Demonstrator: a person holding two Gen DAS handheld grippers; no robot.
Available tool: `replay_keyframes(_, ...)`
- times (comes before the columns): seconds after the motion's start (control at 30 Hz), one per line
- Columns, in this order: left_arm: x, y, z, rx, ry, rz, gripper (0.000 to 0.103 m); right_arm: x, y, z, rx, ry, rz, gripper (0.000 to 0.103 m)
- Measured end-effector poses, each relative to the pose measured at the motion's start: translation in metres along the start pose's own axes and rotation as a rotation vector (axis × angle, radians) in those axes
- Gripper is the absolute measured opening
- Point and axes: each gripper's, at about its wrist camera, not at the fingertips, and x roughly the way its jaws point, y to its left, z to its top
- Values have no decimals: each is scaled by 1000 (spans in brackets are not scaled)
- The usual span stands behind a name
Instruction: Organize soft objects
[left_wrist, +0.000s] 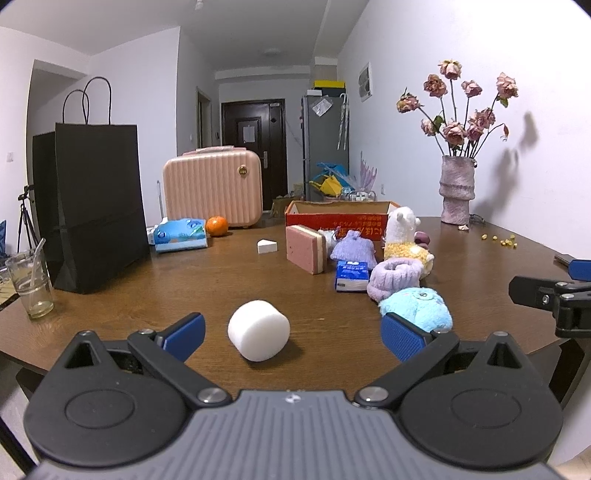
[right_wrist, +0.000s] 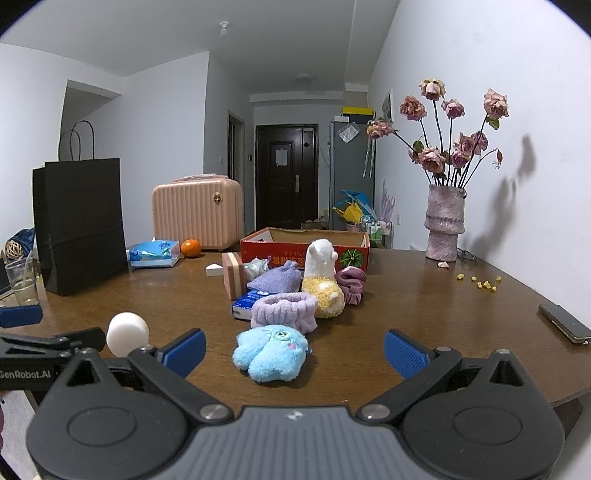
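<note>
Lying on the brown surface (left_wrist: 184, 280) just ahead of the left hand-held gripper (left_wrist: 293, 332): white foam cylinder (left_wrist: 258, 329), on its side, between the wide-spread blue pads (left_wrist: 402, 338) but touching neither. Gripping nothing. Showing again at the left of the right wrist view, same cylinder (right_wrist: 127, 333), partly hidden behind the left tool.

Sitting ahead of the right hand-held gripper (right_wrist: 295, 349), likewise spread wide and empty: blue plush (right_wrist: 270, 352), apart from both pads. Also showing in the left view, blue plush (left_wrist: 417, 308) just behind the right pad.

Crowding behind the plush, a cluster of soft things: lilac headband (right_wrist: 284, 311) touching the plush's far side, alpaca toy (right_wrist: 323, 280) standing upright just right of the band, tissue pack (right_wrist: 245, 304) lying flat to the left, lilac pouch (right_wrist: 275, 280) behind it, mauve scrunchie (right_wrist: 351, 282) beside the alpaca, pink sponge (right_wrist: 233, 275) standing on edge at the cluster's left.

Standing behind the cluster: red box (right_wrist: 273, 254), open-topped, with only bare cardboard inner walls showing; bottom hidden from both views.

Resting further out: white wedge (left_wrist: 266, 246) alone left of the sponge, orange (left_wrist: 217, 225) beside a blue wipes pack (left_wrist: 181, 234), pink case (left_wrist: 212, 184) behind those, black bag (left_wrist: 96, 206) upright at far left, glass (left_wrist: 31, 284) near the left edge, vase (right_wrist: 444, 225) of dried roses at the right wall, phone (right_wrist: 563, 322) by the right edge.
</note>
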Motion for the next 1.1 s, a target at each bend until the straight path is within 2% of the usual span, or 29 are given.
replay_keyframes(1.1, 57, 13, -4, -19, 83, -1, 103, 57, 4, 3, -15, 99, -8, 103)
